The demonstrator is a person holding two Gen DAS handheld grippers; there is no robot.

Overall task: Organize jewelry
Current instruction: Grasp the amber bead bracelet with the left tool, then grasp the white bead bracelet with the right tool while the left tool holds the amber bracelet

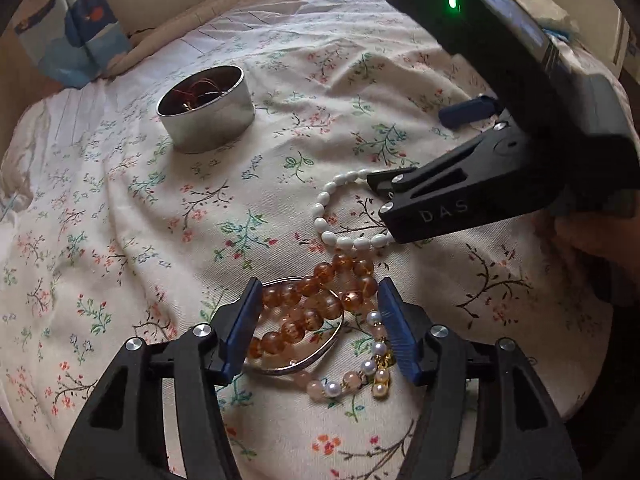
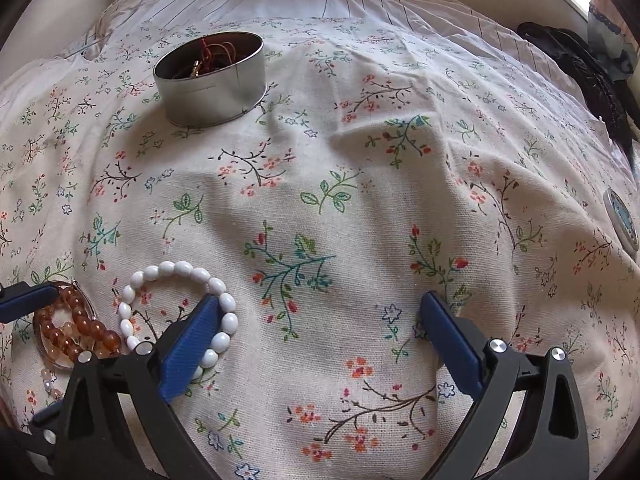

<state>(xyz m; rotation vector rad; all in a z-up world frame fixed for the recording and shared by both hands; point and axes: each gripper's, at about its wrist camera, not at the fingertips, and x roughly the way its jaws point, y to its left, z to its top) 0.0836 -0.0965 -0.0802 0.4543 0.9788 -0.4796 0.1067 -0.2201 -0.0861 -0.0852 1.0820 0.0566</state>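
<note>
A round metal tin (image 1: 206, 109) with red cords inside stands on the floral cloth; it also shows in the right wrist view (image 2: 210, 80). My left gripper (image 1: 316, 320) is open, its fingers either side of an amber bead bracelet (image 1: 316, 308) lying on a silver bangle (image 1: 320, 354). A pearl and pink bead bracelet (image 1: 360, 376) lies just right of them. A white bead bracelet (image 2: 180, 304) lies on the cloth. My right gripper (image 2: 320, 340) is open and low, its left finger (image 2: 192, 344) over that bracelet's right side.
The floral cloth (image 2: 320, 200) covers a bed. A round blue-faced lid (image 2: 620, 220) lies at the right edge. A dark strap (image 2: 580, 76) lies at the far right. A blue patterned cloth (image 1: 76, 32) stands at the back left.
</note>
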